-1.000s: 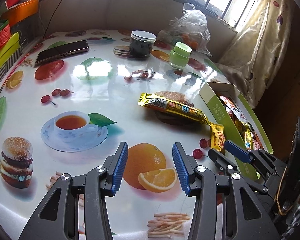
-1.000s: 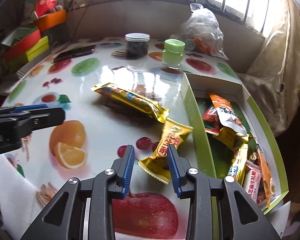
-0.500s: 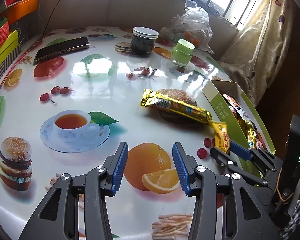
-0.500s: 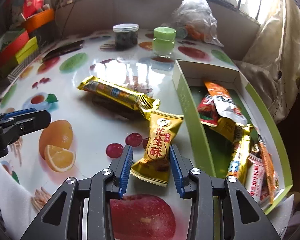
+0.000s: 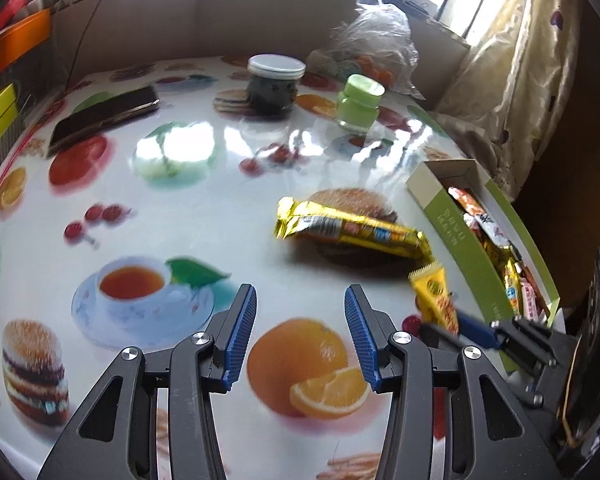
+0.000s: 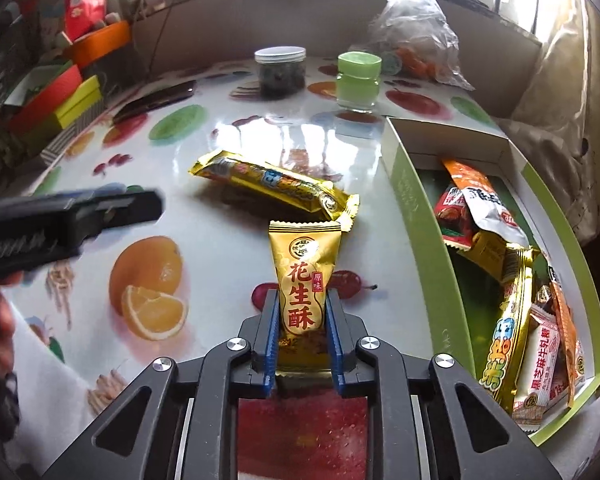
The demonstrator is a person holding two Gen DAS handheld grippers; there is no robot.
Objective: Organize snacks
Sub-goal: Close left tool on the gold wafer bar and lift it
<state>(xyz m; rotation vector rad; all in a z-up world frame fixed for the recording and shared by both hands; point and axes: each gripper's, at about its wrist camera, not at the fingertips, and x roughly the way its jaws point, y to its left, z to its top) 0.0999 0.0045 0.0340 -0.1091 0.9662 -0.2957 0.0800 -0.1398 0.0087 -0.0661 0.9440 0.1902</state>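
A small gold snack packet with red characters sits lengthwise between the blue pads of my right gripper. Its jaws are closing and both pads press on the packet's sides. In the left wrist view the same packet pokes out of the right gripper at the lower right. A long gold snack bar lies on the table just beyond it. The green box to the right holds several snack packets. My left gripper hangs open over a printed orange, with nothing between its fingers.
At the far side stand a dark jar with a white lid, a green-lidded jar and a clear plastic bag. A black phone lies far left. Coloured boxes are stacked past the left edge. A curtain hangs at the right.
The right gripper's jaws have closed from wide apart onto the small gold packet, which now lies straight between them. The left gripper has drifted slightly; its jaws stay as wide.
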